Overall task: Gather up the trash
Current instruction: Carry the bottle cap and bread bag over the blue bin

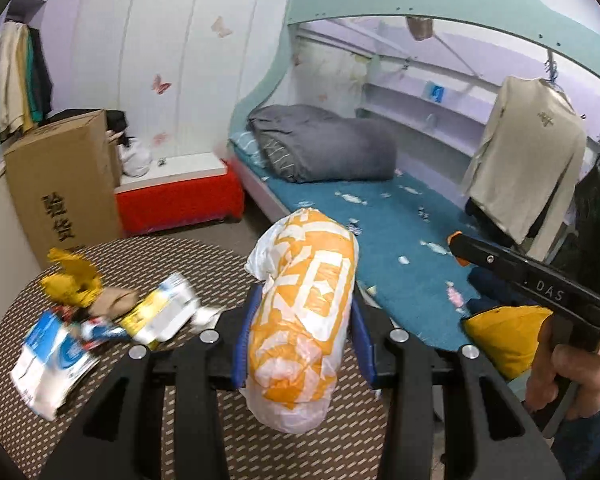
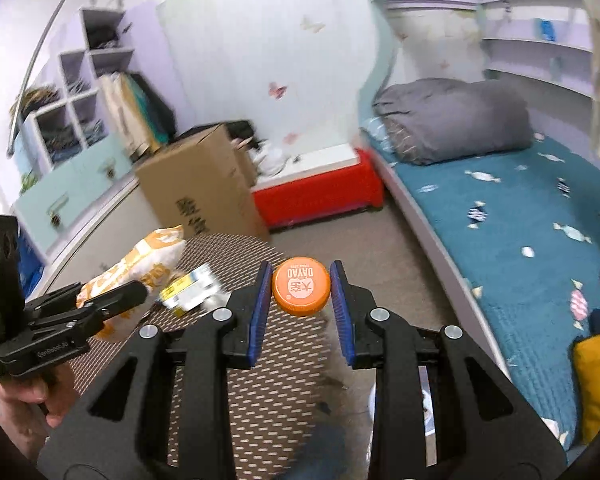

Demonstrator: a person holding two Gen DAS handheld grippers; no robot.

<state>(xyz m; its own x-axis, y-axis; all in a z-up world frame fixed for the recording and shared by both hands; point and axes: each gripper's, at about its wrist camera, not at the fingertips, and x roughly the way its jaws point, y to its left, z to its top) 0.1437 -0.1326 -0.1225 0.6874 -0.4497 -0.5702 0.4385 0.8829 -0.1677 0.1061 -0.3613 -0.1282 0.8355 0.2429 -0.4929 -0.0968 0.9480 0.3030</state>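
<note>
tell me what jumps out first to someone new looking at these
The orange-and-white plastic bag clamped in the left gripper fills the left wrist view, above the littered round mat. In the right view, an orange bottle cap sits pinched between blue-padded jaws, the teal bed beyond.

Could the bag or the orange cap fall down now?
Maybe. The right gripper pinches the orange cap only by its round edge near the fingertips, so it might pop out. The left gripper squeezes the plastic bag around its middle; both ends hang free and the slippery bag could slide out.
</note>
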